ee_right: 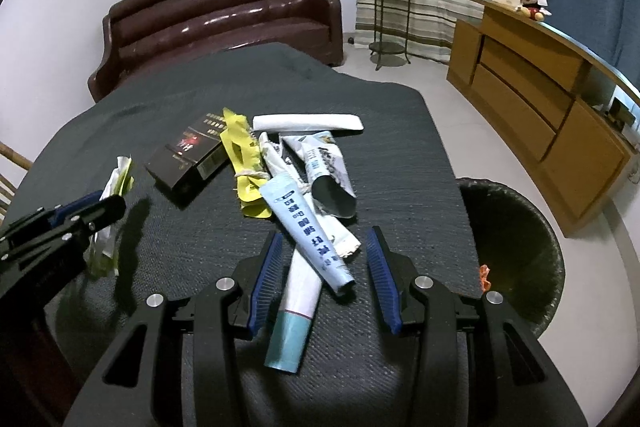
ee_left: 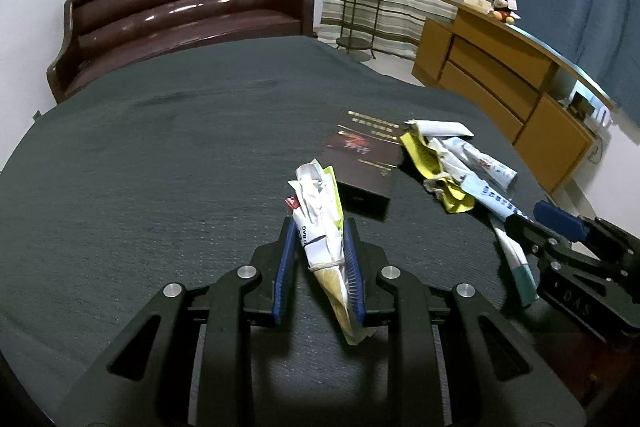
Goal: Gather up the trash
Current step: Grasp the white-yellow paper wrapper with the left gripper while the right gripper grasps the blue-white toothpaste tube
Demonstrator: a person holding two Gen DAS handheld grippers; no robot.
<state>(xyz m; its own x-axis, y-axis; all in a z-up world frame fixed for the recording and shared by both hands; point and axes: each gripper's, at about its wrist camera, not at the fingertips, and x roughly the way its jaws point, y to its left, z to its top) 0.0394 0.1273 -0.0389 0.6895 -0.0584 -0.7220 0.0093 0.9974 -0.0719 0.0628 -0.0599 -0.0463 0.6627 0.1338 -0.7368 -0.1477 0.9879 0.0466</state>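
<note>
With the left gripper (ee_left: 318, 251) clenched on a crumpled wrapper bundle (ee_left: 320, 223) just left of the dark box (ee_left: 366, 163), the right gripper (ee_right: 326, 277) straddles a tube (ee_right: 298, 291) unclenched; next, carry to the bin (ee_right: 516, 239).

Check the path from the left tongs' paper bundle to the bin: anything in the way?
Yes. The trash pile and the right tongs sit between the bundle and the bin, which stands past the table's right edge.
</note>
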